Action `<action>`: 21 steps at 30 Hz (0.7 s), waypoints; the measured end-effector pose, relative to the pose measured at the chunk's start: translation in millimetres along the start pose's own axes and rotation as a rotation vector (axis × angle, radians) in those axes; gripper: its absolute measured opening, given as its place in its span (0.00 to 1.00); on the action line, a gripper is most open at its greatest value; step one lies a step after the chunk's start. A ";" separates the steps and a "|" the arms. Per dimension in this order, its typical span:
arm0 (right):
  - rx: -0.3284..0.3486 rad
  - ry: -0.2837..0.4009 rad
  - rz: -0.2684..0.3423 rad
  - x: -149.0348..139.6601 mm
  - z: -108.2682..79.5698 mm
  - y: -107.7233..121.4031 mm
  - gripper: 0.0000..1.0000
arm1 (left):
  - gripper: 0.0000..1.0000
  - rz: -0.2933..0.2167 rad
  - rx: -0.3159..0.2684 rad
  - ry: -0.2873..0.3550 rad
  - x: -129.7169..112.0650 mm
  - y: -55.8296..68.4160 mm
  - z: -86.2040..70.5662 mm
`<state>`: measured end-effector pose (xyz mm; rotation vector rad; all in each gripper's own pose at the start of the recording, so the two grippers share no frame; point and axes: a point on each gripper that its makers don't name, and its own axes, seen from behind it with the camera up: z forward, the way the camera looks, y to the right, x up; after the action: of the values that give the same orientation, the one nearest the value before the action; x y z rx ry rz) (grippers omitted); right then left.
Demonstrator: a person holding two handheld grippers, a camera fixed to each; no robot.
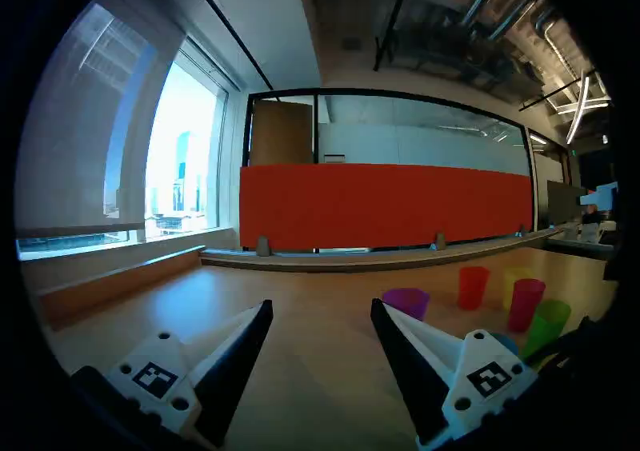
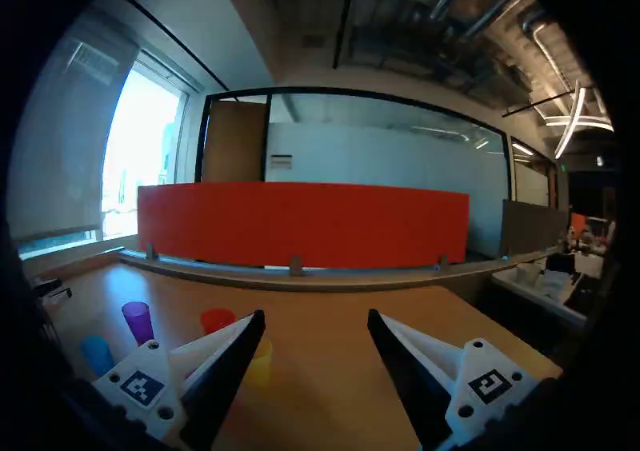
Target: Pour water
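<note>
Two grippers, both released, nothing between the fingers of either.

Left gripper [image 1: 321,307]: fingers spread wide, hovering low over a wooden table [image 1: 320,395], with bare wood in the gap. Just past the tip of its right-hand finger stood a purple cup [image 1: 406,301], upright. Farther toward the table's right side stood the rest of the cluster: a red cup [image 1: 473,286] and a yellow cup [image 1: 513,277] at the back, a pink cup [image 1: 526,304] in front of the yellow one, and a green cup [image 1: 546,325] nearest the right edge. A blue cup [image 1: 504,341] peeked out behind the finger (mostly hidden, so I could not tell whether it touched the green one).

Right gripper [image 2: 316,317]: jaws likewise wide apart over the same kind of wood. Its left-hand finger partly covered the yellow cup [image 2: 261,363]; the red cup [image 2: 214,320] stood just beyond that finger. Toward the table's left edge were the purple cup [image 2: 138,321] and, nearer the camera, the blue cup [image 2: 98,355]. All upright; contents could not be made out.

Farther out, an orange partition [image 1: 384,205] ran along the table's far edge, with glass walling above it. A bright window [image 1: 180,167] lay to the left. A white desk [image 2: 540,291] sat off the table's right edge in the right gripper view.
</note>
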<state>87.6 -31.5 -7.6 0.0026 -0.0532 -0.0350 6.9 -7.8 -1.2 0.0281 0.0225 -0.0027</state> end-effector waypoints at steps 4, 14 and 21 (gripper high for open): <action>0.001 0.001 -0.003 1.0 0.1 -0.4 1.00 | 0.91 0.001 0.000 -0.008 -1.5 0.1 0.0; 0.006 -0.003 -0.004 -2.7 -0.6 -1.8 1.00 | 0.91 0.001 -0.002 -0.019 -4.3 0.6 0.7; 0.009 0.001 -0.007 0.7 -3.6 -1.7 1.00 | 0.91 0.004 -0.007 -0.022 -6.2 1.7 1.5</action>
<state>88.5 -33.3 -11.2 0.0115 -0.0520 -0.0416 0.8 -6.1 0.5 0.0216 0.0002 0.0012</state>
